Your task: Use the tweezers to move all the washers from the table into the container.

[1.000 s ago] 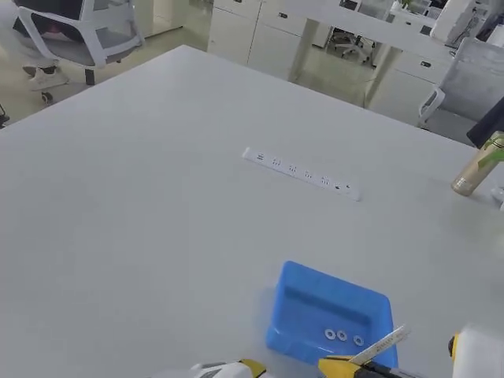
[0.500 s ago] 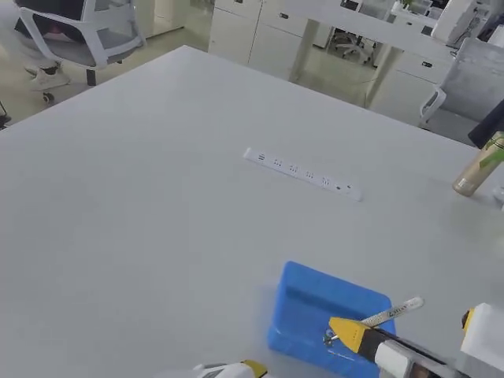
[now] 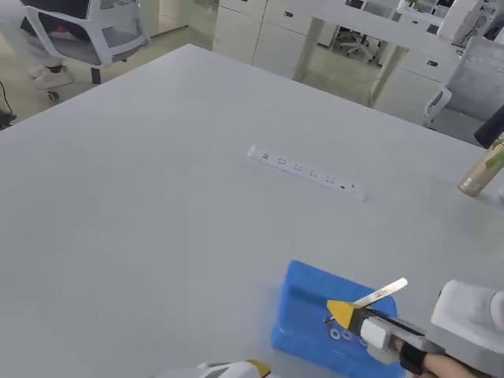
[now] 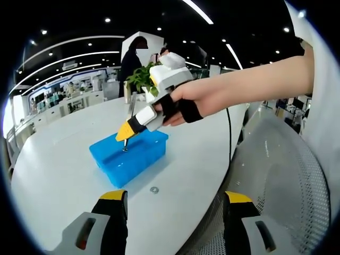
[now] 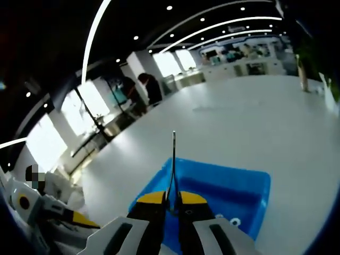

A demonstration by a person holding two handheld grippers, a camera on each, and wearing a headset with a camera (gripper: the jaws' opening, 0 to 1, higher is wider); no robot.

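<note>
R gripper (image 5: 171, 201) in a hand, above the blue container (image 3: 299, 291). Jaws pressed together, pinching the tweezers (image 5: 172, 159). In head view, long end of tweezers sticks up & away past the jaws, short end points down into container. Can't tell whether the tips carry anything, too small.

Several washers (image 3: 340, 335) lying flat in container, close together, toward its near wall. One loose washer (image 4: 154, 189) flat on bench (image 3: 157, 197), just outside container, between it & L gripper (image 4: 175, 195).

L gripper low by near edge of bench, jaws spread wide w/ nothing between them, apart from container. Container upright, open top, near front edge of bench.

Further back on bench: white power strip (image 3: 307, 168) lying flat, well apart from container; gold-ish bottle (image 3: 476, 175) lying tilted near R side. Office chair (image 3: 79, 31) on floor beyond far L corner. Potted plant (image 4: 141, 79) on bench behind container in L gripper view.
</note>
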